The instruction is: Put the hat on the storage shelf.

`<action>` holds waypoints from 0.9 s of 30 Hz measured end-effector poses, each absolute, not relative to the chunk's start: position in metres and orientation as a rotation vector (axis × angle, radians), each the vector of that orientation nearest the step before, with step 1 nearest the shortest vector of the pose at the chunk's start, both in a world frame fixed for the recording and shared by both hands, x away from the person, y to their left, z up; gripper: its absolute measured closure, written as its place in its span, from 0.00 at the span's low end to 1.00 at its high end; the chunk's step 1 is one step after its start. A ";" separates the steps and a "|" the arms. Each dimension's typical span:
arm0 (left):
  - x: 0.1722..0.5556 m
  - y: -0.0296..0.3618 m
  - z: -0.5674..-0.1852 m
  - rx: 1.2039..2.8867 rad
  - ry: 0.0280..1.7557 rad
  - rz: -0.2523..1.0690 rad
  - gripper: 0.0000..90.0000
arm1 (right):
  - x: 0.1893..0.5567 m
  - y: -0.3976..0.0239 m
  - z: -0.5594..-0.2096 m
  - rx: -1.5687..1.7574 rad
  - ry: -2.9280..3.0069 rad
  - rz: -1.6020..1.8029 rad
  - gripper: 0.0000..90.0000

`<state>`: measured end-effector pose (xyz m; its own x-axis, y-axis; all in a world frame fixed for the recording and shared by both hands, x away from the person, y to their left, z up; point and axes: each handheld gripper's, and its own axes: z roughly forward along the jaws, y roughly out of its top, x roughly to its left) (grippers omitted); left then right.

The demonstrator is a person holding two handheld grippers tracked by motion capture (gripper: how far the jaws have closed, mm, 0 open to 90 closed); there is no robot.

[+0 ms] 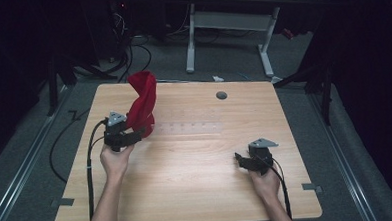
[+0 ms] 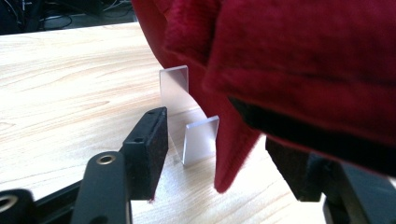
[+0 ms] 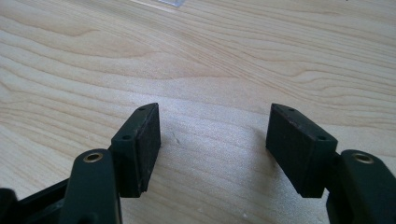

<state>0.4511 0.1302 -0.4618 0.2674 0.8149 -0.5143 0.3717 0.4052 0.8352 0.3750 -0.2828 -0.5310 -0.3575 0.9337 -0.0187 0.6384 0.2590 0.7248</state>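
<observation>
On the pale wooden table (image 1: 196, 165), both grippers' fingers stand released; grey floor (image 1: 222, 64) lies beyond.

I am seeing a deep red cloth (image 1: 142, 105) with a plain, fuzzy surface and no print. My left gripper (image 2: 219, 149) and my right gripper (image 3: 215, 147) are showing matte black jaws with brass-coloured rivets. The table (image 1: 196, 160) is showing pale wood with wavy brown grain. The small plastic stand (image 2: 187, 121) is looking frosted white.
</observation>
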 end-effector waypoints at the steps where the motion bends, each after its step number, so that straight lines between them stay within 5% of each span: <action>1: 0.450 0.130 -0.461 1.187 1.331 0.421 0.42 | 0.375 -0.283 -0.531 1.424 2.088 0.881 0.40; 27: 0.407 0.147 -0.449 1.132 1.337 0.375 0.37 | 0.375 -0.282 -0.531 1.422 2.093 0.882 0.38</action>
